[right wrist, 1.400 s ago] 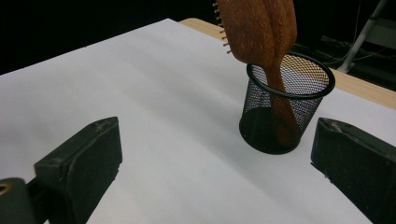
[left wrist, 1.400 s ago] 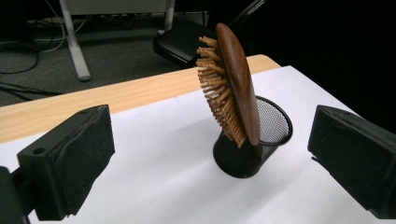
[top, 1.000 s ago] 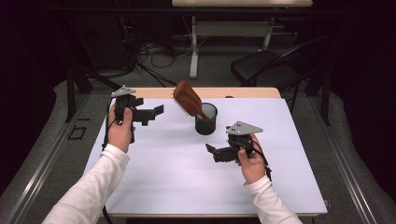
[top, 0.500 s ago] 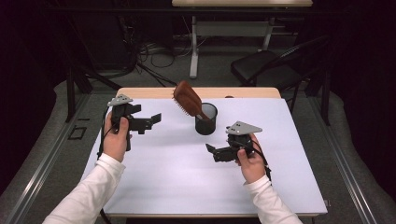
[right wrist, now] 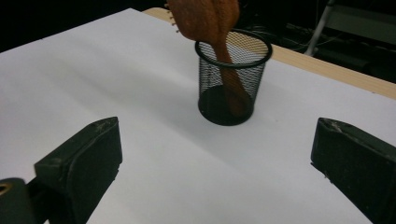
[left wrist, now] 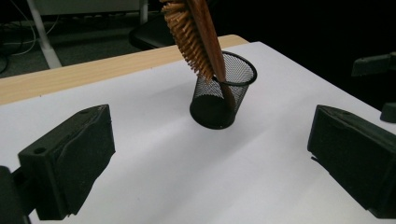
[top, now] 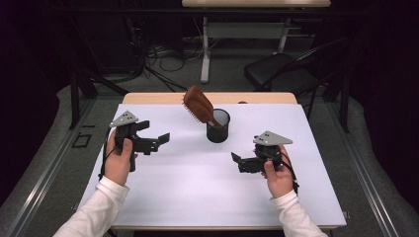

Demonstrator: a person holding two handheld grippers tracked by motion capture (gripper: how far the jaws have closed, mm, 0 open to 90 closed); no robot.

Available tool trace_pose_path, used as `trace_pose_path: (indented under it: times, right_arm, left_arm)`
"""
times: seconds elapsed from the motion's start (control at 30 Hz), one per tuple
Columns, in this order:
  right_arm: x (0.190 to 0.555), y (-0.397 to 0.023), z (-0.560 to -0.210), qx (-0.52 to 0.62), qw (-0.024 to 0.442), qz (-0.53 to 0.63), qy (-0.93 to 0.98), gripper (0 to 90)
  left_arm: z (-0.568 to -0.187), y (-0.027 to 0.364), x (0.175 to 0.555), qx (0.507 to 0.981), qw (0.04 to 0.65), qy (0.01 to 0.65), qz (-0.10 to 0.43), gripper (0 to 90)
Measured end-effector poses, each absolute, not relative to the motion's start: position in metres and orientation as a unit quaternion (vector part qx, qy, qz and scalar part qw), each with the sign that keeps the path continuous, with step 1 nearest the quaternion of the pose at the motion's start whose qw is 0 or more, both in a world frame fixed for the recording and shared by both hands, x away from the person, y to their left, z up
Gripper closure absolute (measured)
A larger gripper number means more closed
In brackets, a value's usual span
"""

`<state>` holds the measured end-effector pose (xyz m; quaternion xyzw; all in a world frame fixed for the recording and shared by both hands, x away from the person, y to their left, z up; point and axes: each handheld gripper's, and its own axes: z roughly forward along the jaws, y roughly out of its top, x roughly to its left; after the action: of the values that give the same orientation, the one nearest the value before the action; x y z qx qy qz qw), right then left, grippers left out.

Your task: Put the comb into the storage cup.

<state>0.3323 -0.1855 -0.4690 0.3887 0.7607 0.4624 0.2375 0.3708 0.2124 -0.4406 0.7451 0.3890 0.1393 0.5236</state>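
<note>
A black mesh cup [top: 218, 126] stands upright on the white table cover [top: 197, 192], a little beyond the middle of the table. A brown wooden hairbrush [top: 199, 105] sits in it handle down, its head leaning out over the rim toward ten o'clock in the high view. In the left gripper view the bristles face the camera's left side and the handle reaches the bottom of the cup [left wrist: 217, 95].

The left gripper [top: 159, 140] is held in the person's left hand [top: 118, 160] at about eight o'clock from the cup, well apart from it, pointing toward it. Its jaws are spread wide with nothing between them.

The right gripper [top: 236, 160] is held in the right hand [top: 278, 175] at about four o'clock from the cup, nearer the person, aimed back at it. Its jaws are also spread wide and empty; in the right gripper view the cup [right wrist: 232, 77] and hairbrush [right wrist: 212, 21] stand between them, farther off.
</note>
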Motion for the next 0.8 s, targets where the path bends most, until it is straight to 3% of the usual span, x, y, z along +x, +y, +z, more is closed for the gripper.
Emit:
trace_pose_path:
  times: [0.8]
  right_arm:
    - [0.305, -0.243, -0.491, 0.448, 0.261, 0.444, 0.73, 1.8]
  left_arm:
    - [-0.479, 0.245, 0.341, 0.731, 0.524, 0.413, 0.14, 5.1]
